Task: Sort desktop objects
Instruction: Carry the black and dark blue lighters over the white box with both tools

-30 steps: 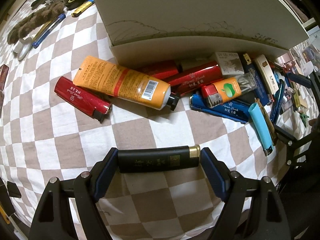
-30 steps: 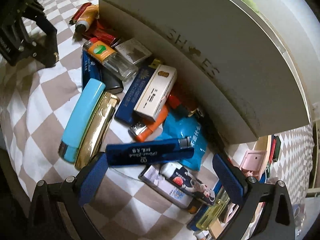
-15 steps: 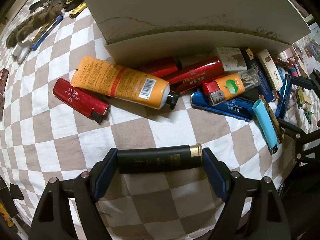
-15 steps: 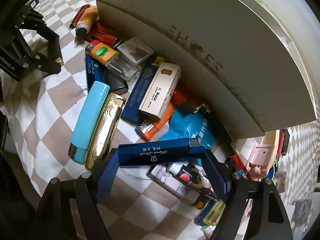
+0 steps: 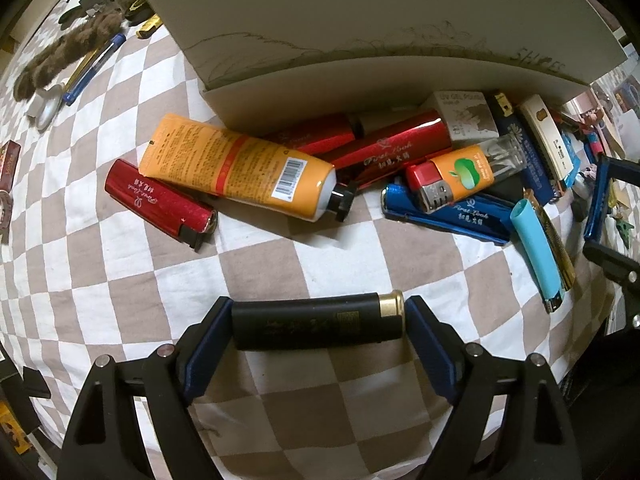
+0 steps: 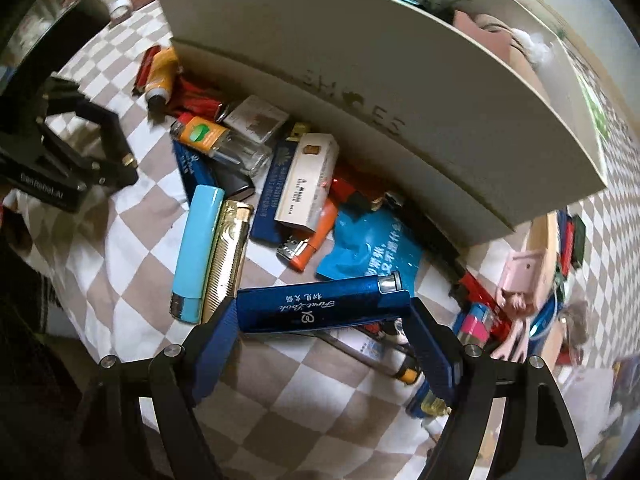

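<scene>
Gripping lengthwise, the right gripper (image 6: 320, 332) has a blue lighter (image 6: 320, 304) clamped end to end between its blue pads, the metal cap toward the right pad and the body clear of the checked cloth (image 6: 132, 276) below. The left gripper (image 5: 318, 334) frames a black lighter (image 5: 316, 322) with a gold cap in the same end-to-end manner; its jaws are opening at this moment, and a thin gap shows at the gold end while the left pad sits against the base, so the hold reads as slackening rather than firm. Whether the black lighter rests on the cloth or hangs just above it cannot be told. Beyond both tools, along the near wall of a pale box (image 5: 360, 72) marked SHOES, lies the unsorted heap: red lighters (image 5: 160, 204), an orange tube (image 5: 240, 172), an orange lighter with an apple label (image 5: 452, 176), a second blue lighter (image 5: 448, 216), a light blue lighter (image 6: 196, 252) beside a gold one (image 6: 228, 256), a white carton (image 6: 306, 180) and a blue sachet (image 6: 372, 244). Judged as handling items, these lighters are light, rigid and glossy, hence prone to slip or pivot when pinched at the ends only. A hold across the flat sides at mid-length would be steadier. The tube, by contrast, would likely yield under pressure and is best taken near its cap end.
</scene>
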Available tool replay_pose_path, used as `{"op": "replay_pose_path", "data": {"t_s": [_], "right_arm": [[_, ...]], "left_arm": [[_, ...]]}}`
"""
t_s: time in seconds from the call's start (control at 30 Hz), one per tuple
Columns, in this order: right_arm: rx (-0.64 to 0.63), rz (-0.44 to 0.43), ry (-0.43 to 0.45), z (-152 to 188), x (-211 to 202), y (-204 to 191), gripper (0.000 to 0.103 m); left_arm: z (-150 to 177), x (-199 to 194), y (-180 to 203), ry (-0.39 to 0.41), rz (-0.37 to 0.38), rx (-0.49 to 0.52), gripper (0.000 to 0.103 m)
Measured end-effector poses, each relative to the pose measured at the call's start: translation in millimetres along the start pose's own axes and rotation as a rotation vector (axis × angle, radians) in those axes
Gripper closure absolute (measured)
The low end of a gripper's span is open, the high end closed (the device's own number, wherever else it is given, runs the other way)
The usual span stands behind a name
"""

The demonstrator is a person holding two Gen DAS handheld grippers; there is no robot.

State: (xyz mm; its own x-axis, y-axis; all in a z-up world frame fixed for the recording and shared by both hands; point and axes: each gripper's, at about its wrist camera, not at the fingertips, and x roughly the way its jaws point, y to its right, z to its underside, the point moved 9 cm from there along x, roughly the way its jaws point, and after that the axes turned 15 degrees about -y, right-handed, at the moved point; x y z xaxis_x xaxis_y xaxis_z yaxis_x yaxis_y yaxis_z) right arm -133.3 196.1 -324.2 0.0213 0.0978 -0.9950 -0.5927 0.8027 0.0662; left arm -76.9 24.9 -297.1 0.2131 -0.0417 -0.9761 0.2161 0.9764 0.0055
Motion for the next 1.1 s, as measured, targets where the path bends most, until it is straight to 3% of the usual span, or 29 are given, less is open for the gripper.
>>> {"op": "replay_pose_path", "data": {"t_s": [0.27,0.57,0.73,0.93,1.1], "right_arm": [[0.066,-0.086,0.03,-3,-27,5,0.02],[0.127,-0.189,0.149,7,-67,-3,0.02],[0.157,-0.225,0.216,1,-90,0,0.02],[0.196,-0.268,0.305,-2,-128,14,0.02],[0.218,-0.285,0.375,-10,-156,25,0.02]], "left_arm": [[6,-11,10,0.011,-0.011,0.02,0.021],[24,-43,30,0.025,0.06,0.029,0.021],[32,-83,55,0.092,0.109,0.079,0.021],[-1,-83,-21,0.213,0.171,0.09,0.021],[-24,-108,-22,0.313,0.207,0.049,0.021]]}}
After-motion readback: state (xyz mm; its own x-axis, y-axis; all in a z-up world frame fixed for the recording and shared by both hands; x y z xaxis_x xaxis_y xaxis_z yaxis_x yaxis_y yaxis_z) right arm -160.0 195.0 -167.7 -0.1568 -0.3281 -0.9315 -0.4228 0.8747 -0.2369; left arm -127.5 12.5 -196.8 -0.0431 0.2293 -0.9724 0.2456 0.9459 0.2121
